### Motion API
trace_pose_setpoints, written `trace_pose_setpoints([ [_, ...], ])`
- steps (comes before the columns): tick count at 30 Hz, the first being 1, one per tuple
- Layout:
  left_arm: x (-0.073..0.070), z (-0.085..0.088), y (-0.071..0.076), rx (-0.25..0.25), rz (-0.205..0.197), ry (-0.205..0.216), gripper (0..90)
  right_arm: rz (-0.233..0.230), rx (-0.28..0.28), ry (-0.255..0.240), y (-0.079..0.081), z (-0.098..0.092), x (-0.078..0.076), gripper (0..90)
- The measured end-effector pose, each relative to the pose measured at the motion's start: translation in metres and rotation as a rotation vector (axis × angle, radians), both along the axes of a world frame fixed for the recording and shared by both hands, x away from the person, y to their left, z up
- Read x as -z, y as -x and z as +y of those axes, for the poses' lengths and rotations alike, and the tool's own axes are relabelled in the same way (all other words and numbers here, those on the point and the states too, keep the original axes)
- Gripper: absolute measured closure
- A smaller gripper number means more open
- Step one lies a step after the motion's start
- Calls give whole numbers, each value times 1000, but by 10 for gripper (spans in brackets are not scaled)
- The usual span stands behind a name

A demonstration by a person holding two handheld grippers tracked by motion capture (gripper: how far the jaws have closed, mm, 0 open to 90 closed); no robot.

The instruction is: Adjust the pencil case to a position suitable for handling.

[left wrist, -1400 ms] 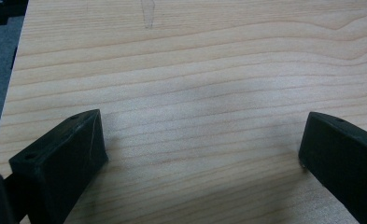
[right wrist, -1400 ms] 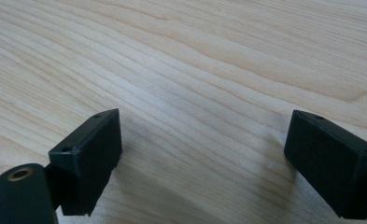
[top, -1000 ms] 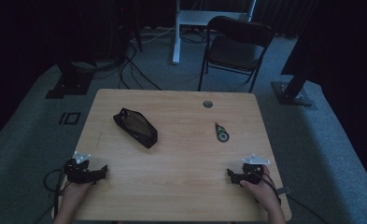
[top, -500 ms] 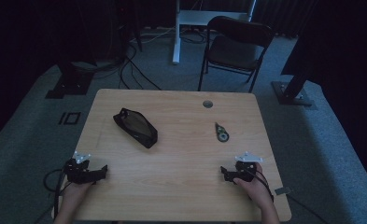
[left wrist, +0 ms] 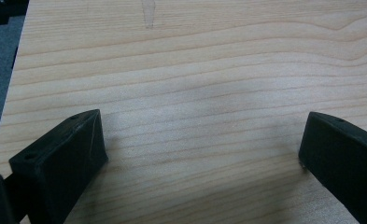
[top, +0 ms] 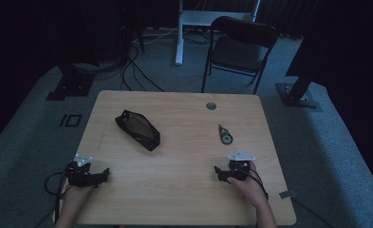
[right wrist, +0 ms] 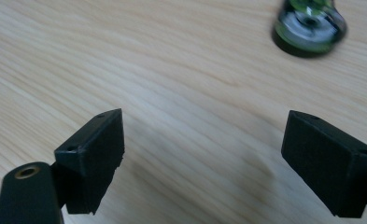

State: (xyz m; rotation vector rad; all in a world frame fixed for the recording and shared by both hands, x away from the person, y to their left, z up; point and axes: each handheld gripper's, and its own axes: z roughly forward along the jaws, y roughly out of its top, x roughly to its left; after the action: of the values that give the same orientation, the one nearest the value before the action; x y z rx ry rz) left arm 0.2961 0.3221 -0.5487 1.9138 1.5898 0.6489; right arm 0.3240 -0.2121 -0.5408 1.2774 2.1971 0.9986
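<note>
Both grippers gape empty over the bench's near edge.
The pouch (top: 137,130) looks soft and light, best pinched mid-body; the tape dispenser (top: 225,136) looks small, hard and slippery. Left gripper (top: 98,176), right gripper (top: 219,174).

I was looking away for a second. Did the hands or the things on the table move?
The right gripper slid in from the table's right edge toward the middle, its jaws apart and empty. The left gripper stayed near the left edge, jaws apart too. The black pouch and the small green tool lie where they were on the table. Nothing was picked up or let go.
</note>
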Motion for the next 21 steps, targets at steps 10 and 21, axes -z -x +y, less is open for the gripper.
trace_pose_setpoints([
  [10, 0, 0, 0, 4, 1, 0, 7, -20, -36, -28, -11, 19, -7, 133],
  [21, 0, 0, 0, 4, 1, 0, 7, -38, -91, -47, -15, 43, -10, 142],
])
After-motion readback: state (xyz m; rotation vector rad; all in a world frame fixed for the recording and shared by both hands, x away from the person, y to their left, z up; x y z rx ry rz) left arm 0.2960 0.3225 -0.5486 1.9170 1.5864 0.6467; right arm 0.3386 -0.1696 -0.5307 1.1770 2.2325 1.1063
